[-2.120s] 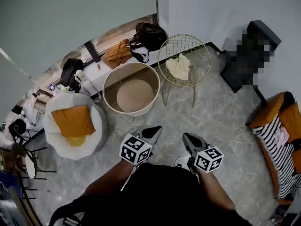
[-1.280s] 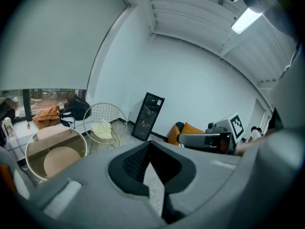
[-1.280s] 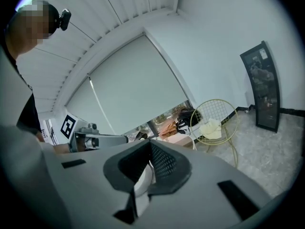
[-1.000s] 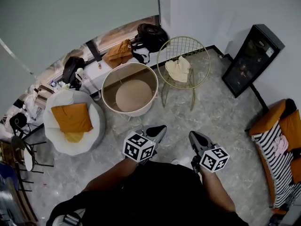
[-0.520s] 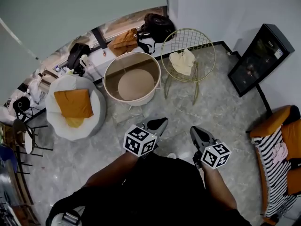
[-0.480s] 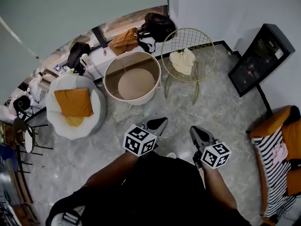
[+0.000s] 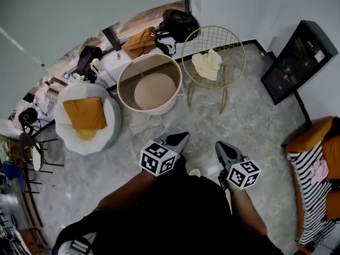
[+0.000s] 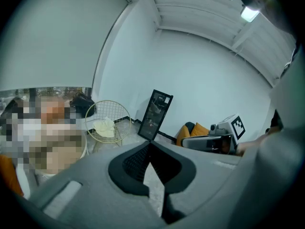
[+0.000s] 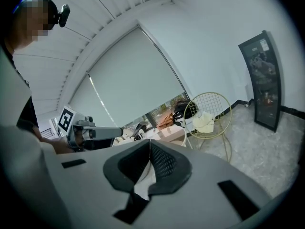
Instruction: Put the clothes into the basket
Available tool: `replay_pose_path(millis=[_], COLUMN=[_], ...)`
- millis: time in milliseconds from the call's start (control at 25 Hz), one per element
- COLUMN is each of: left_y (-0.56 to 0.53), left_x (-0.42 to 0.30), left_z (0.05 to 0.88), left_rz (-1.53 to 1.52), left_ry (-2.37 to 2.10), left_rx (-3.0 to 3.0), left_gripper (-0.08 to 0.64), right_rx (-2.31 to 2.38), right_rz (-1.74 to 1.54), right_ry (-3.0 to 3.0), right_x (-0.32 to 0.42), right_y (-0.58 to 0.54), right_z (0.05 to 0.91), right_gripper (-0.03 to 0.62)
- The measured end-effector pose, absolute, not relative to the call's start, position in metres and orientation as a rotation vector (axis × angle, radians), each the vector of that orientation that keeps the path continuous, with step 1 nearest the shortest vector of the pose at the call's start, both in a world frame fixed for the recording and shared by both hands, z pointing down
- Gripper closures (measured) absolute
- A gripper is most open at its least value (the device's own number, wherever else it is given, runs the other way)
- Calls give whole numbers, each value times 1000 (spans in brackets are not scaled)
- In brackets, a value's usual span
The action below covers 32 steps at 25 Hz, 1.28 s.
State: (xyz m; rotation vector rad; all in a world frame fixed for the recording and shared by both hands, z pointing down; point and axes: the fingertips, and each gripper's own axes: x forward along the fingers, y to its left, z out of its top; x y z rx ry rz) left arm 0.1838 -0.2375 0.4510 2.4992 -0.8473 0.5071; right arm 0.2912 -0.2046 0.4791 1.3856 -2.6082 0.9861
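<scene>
A round beige basket stands open and bare inside on the floor ahead. To its right a pale yellow cloth lies on the seat of a gold wire chair. An orange garment rests on the ledge behind the basket. My left gripper and right gripper hover side by side close to my body, well short of the basket. Both are shut with nothing between the jaws. The cloth and chair show in the left gripper view beyond the left gripper. The right gripper also faces the cloth.
A white beanbag with an orange cushion sits left of the basket. A black cabinet leans on the right wall. An orange sofa with a striped cloth is at the right edge. Black bags and clutter line the window ledge.
The room has slid slightly in the head view, with the basket and chair now a little higher in the frame. Both grippers stay shut, side by side before my body.
</scene>
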Motion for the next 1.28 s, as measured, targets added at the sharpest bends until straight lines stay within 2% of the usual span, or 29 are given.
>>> replay_pose_path(millis=[600, 1280], left_y=[-340, -495], left_x=[203, 150], left_z=[459, 456], left_rz=[499, 495], left_ry=[-770, -745], left_rx=[2504, 2529], left_gripper=[560, 560], right_rx=[1479, 1395], right_rz=[1001, 906], right_ry=[-2529, -2483], right_x=[314, 244], right_y=[-291, -452], right_z=[485, 474], right_gripper=[577, 575])
